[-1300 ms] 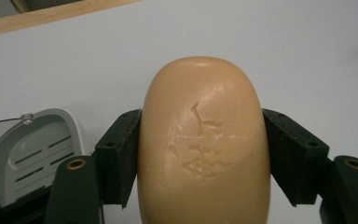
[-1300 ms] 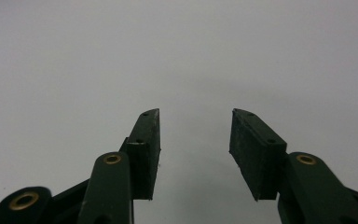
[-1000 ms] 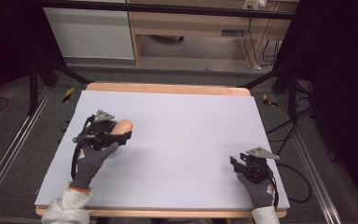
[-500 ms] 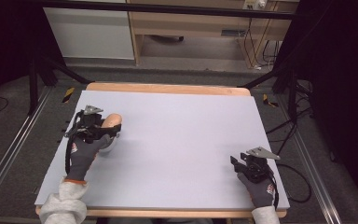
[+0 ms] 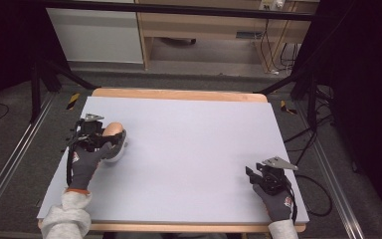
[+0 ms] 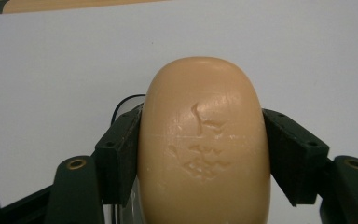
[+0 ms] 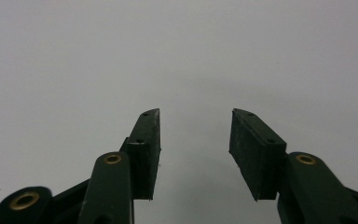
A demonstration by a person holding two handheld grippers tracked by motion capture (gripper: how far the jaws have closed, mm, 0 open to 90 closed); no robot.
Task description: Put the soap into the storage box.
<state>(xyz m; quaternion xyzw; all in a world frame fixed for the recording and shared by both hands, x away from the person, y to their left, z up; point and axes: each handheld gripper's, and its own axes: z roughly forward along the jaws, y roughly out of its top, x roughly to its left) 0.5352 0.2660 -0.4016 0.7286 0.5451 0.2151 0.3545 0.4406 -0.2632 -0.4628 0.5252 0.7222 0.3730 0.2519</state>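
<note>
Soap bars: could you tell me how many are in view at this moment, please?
1. A single tan soap bar is clamped between the jaws of the left gripper, near the left edge of the table. The right gripper is open.

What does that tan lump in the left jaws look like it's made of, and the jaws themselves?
The tan lump looks like a bar of soap: waxy, matte, with rounded edges, a faint seam and dented marks on its face. The left gripper has jaws of black, matte material, probably moulded plastic or rubber; I can't tell which.
</note>
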